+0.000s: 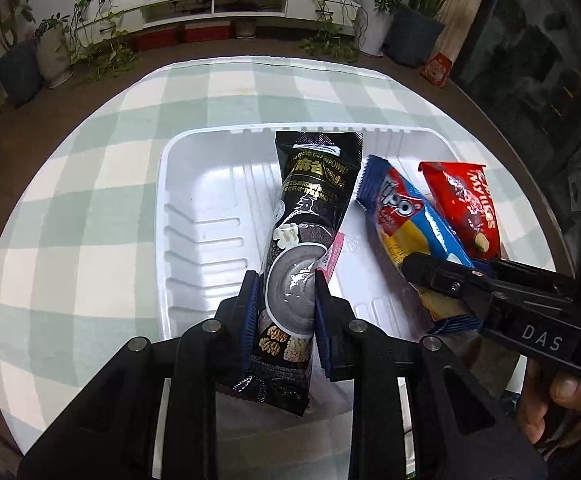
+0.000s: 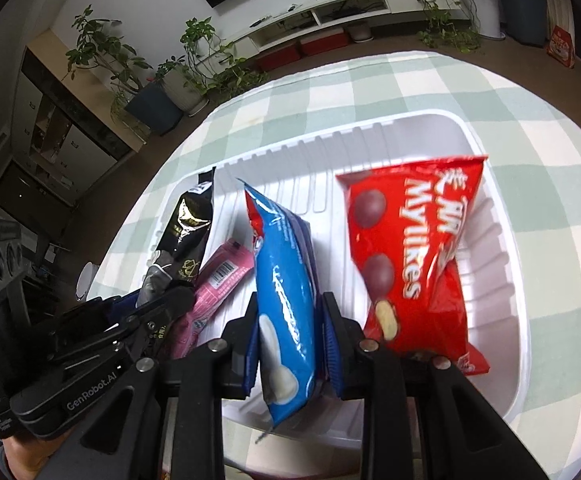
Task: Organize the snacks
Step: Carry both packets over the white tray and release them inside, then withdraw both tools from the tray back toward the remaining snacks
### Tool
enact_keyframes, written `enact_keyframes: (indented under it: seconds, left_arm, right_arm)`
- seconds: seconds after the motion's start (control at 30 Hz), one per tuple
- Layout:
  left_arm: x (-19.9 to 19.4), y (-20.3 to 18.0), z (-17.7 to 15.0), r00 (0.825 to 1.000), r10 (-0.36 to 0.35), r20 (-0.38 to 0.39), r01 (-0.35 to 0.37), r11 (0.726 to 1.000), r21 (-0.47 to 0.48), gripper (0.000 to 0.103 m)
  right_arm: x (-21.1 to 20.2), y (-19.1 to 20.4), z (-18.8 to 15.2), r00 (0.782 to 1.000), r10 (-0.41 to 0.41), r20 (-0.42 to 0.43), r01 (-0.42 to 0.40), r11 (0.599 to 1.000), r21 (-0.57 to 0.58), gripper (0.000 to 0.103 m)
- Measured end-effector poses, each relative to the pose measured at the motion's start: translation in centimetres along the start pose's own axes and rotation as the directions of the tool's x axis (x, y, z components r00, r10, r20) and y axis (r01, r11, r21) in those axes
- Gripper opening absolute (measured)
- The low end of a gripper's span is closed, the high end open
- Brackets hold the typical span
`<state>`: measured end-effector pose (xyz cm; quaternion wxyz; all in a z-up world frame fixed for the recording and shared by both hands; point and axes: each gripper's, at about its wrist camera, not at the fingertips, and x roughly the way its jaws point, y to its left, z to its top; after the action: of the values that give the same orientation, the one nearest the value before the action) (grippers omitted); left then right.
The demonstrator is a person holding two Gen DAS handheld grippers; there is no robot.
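Gripping one packet apiece, the left tool pinches the black sesame grain powder sachet near its lower end, and the right tool clamps the blue Tipo snack packet, each hanging over the white plastic tray on the checked table, probably for laying down in rows. Counting four snacks: the black sachet at nine o'clock in the tray, a pink packet beneath it, the blue one centred, one red Mylikes bag at three o'clock.
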<state>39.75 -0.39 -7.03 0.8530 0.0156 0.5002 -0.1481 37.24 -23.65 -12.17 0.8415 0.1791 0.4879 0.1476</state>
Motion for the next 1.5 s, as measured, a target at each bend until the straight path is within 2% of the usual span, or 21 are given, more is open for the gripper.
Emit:
enact_keyframes:
  seconds: [0.1,0.2,0.23,0.43,0.53,0.57,0.63,0.7,0.8,0.83,0.9,1.07,1.23,1.3,1.4,1.5]
  left_arm:
    - [0.0,-0.3,-0.1,1.000,0.012,-0.001,-0.012,1.000,0.022,0.031]
    - [0.2,-0.5,-0.3,1.000,0.020,-0.007,-0.020,0.999,0.036,0.054]
    - [0.2,-0.5,-0.4,1.000,0.022,-0.007,-0.022,0.999,0.035,0.058]
    - [-1.0,-0.3,-0.3,0.999,0.018,0.027,-0.019,0.999,0.032,0.060]
    - [-2.8,-0.2,-0.5,0.998,0.011,0.057,-0.013,0.999,0.033,0.073]
    - [-3.6,-0.1,-0.7,0.997,0.009,0.071,-0.011,0.999,0.034,0.076]
    - [-5.4,0.1,-1.4,0.994,0.005,0.106,-0.008,1.000,0.030,0.086]
    - [-7.3,0.5,-2.4,0.990,-0.007,0.140,0.005,1.000,0.015,0.089]
    - [-9.9,0.9,-4.7,0.983,-0.031,0.182,0.033,0.999,-0.005,0.092]
    - [-10.6,1.0,-5.6,0.981,-0.043,0.191,0.045,0.999,-0.008,0.096]
    - [-11.9,1.1,-7.7,0.978,-0.051,0.204,0.056,0.998,-0.017,0.098]
    - [-13.8,1.8,-13.9,0.969,-0.107,0.222,0.133,0.985,-0.107,0.098]
    - [-14.1,2.5,-20.4,0.964,-0.163,0.210,0.211,0.950,-0.231,0.098]
    - [-14.2,2.3,-22.0,0.963,-0.161,0.215,0.211,0.948,-0.238,0.098]
    - [-14.6,2.2,-23.5,0.959,-0.170,0.226,0.226,0.942,-0.250,0.098]
    - [-15.4,1.7,-23.7,0.953,-0.163,0.254,0.223,0.947,-0.229,0.098]
  right_arm:
    - [0.1,0.1,-0.2,1.000,0.003,0.001,-0.003,1.000,-0.005,0.032]
    - [0.1,0.3,-0.3,1.000,0.000,0.007,0.000,1.000,-0.020,0.036]
    - [0.0,0.3,-0.4,1.000,0.000,0.012,0.000,1.000,-0.024,0.037]
    - [-1.8,0.8,-0.3,0.998,0.018,0.066,-0.014,0.999,-0.048,0.048]
    - [-4.1,1.3,-0.1,0.990,0.063,0.128,-0.056,0.997,-0.060,0.059]
    - [-4.9,1.4,-0.2,0.986,0.078,0.146,-0.070,0.996,-0.062,0.067]
    - [-7.4,1.4,-0.4,0.971,0.126,0.202,-0.115,0.991,-0.066,0.078]
    - [-10.1,1.2,-1.0,0.949,0.168,0.267,-0.157,0.986,-0.062,0.093]
    - [-14.3,0.5,-3.0,0.901,0.226,0.372,-0.222,0.974,-0.053,0.101]
    - [-15.2,0.4,-3.6,0.891,0.229,0.391,-0.228,0.972,-0.050,0.102]
    - [-16.8,0.1,-5.1,0.878,0.231,0.419,-0.233,0.971,-0.048,0.102]
    - [-18.7,-0.7,-10.3,0.874,0.210,0.439,-0.216,0.976,-0.037,0.102]
    - [-18.9,-1.2,-15.5,0.899,0.136,0.416,-0.141,0.990,-0.019,0.101]
    - [-18.8,-1.0,-16.4,0.910,0.120,0.396,-0.115,0.993,-0.035,0.091]
    - [-18.5,-0.1,-17.5,0.922,0.111,0.371,-0.089,0.993,-0.076,0.084]
    - [-17.5,0.9,-18.7,0.939,0.096,0.331,-0.059,0.991,-0.121,0.078]
